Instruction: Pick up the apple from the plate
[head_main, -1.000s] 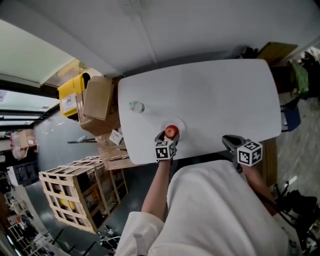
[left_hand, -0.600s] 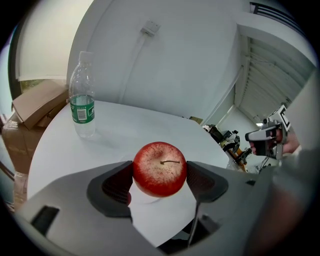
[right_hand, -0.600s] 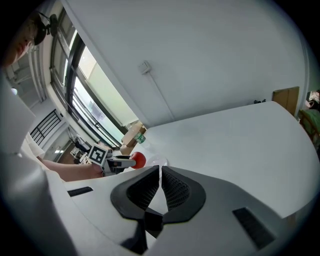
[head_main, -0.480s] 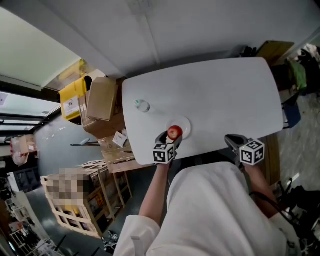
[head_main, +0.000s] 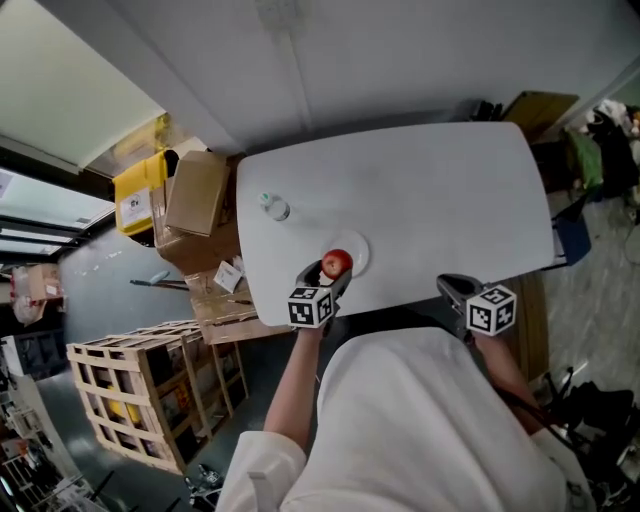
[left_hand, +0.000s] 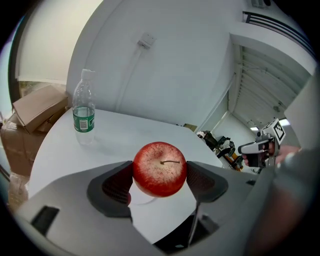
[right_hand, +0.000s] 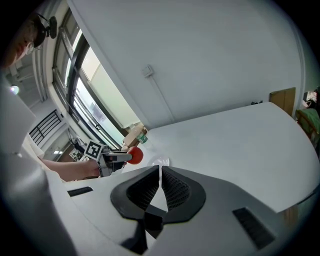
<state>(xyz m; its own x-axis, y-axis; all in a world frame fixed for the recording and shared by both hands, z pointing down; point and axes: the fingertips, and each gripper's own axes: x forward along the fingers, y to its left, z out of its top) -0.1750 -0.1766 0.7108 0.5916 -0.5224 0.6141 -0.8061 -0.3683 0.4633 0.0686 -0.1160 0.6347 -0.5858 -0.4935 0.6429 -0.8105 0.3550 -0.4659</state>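
The left gripper (left_hand: 159, 175), fingers pinching the round red apple (left_hand: 159, 167), has lifted it just off the clear round plate (head_main: 361, 249). The pickup looks nearly done. The right gripper (right_hand: 160, 175) idles with its fingers pressed together.

The person wears a loose white top (head_main: 430, 420) with a white sleeve (head_main: 262, 462), and the left gripper (left_hand: 160, 176) and right gripper (right_hand: 160, 186) are pale grey plastic bodies with dark ribbed rounded pads (left_hand: 116, 187), each bearing a white cube (head_main: 311, 306) printed with black square markers
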